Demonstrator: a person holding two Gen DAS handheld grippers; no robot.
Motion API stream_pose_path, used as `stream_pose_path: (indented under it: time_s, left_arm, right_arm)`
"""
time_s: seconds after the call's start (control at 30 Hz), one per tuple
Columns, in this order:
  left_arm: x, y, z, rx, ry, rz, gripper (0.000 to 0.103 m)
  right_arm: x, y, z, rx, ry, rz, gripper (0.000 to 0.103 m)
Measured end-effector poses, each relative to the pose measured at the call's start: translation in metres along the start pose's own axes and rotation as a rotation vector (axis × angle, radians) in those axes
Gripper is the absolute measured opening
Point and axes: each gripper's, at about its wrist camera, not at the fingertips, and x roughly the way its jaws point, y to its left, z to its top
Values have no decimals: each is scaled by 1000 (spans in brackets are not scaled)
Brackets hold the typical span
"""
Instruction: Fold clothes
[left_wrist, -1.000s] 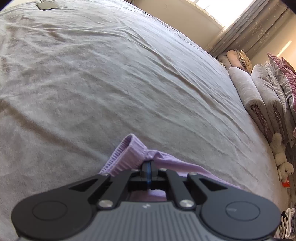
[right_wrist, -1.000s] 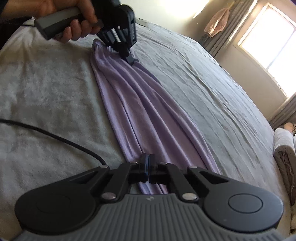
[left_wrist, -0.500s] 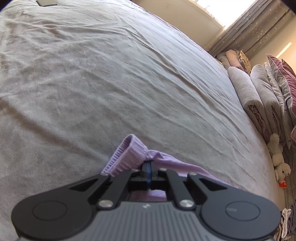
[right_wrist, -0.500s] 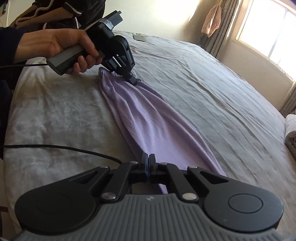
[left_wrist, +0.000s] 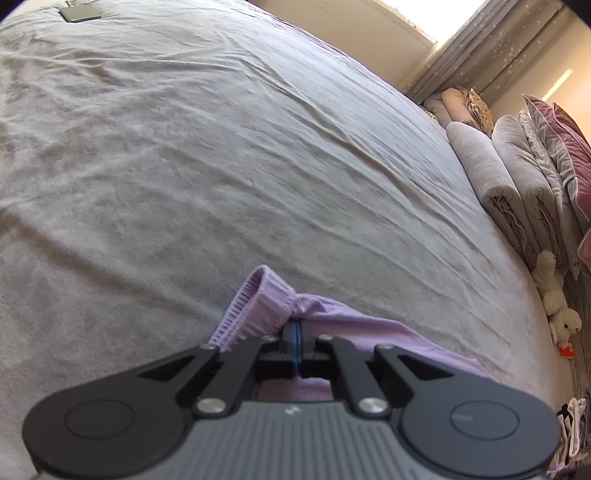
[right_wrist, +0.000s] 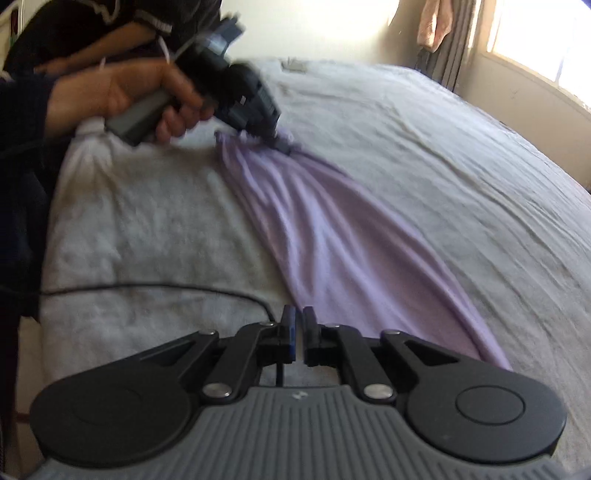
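A lilac garment (right_wrist: 332, 236) lies stretched in a long strip across the grey bed (right_wrist: 443, 155). My left gripper (left_wrist: 296, 328) is shut on its ribbed hem end (left_wrist: 258, 299), just above the bed. It shows in the right wrist view (right_wrist: 280, 144) at the strip's far end, held by a hand. My right gripper (right_wrist: 299, 325) sits at the near end, its jaws a narrow slit apart with nothing between them. The cloth lies just right of its fingertips.
A black cable (right_wrist: 147, 288) runs over the bed's near left part. Rolled blankets and pillows (left_wrist: 517, 177) line the bed's right side, with a plush toy (left_wrist: 557, 302) below. A dark flat object (left_wrist: 79, 13) lies at the far edge. A window (right_wrist: 546, 40) is at right.
My right gripper has let go of the garment's near end and its jaws parted slightly. It moved left, off the cloth. My left gripper keeps its hold with little motion.
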Motion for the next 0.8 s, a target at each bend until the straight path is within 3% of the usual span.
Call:
stream_pose_path:
  time_s: [0.07, 0.17, 0.23, 0.37, 0.5, 0.6, 0.8]
  left_arm:
    - [-3, -2, 1, 9, 1, -3, 7]
    - [-13, -14, 0, 44, -42, -2, 20]
    - [-17, -29, -5, 92, -56, -21, 25]
    - [-7, -59, -23, 150, -6, -65, 25]
    - [10, -73, -35, 222, 50, -8, 25]
    - [12, -68, -37, 239, 61, 13, 24]
    - [11, -63, -35, 230, 72, 15, 24]
  right_arm:
    - [-12, -21, 2, 77, -48, -53, 19]
    - [-16, -53, 2, 171, -84, -172, 43]
    - [-8, -70, 6, 208, -96, -189, 43]
    - [13, -103, 15, 258, -113, -227, 43]
    - [58, -128, 28, 192, -10, -206, 44]
    - [92, -120, 30, 32, 132, -195, 44]
    - [72, -91, 24, -134, 86, -132, 46]
